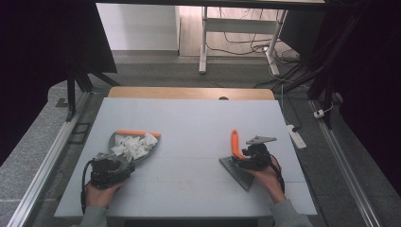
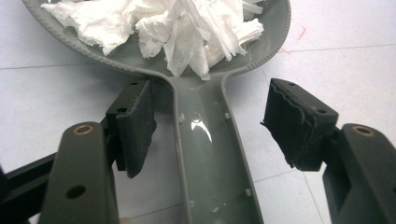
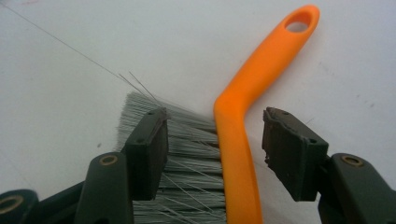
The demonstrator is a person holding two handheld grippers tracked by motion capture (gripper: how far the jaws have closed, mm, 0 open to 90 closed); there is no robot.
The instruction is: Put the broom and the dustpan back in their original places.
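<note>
Left hand-held gripper (image 2: 208, 140) spread, dustpan (image 2: 210, 154) handle between pads, untouched, near table's left edge. Right hand-held gripper (image 3: 215, 154) spread astride brush (image 3: 238, 140).

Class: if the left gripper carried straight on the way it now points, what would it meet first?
Probably the dustpan: the left gripper stands open astride its handle, pointing at the pan's rim, with the heap of torn white paper just beyond. Depth is hard to judge.
</note>
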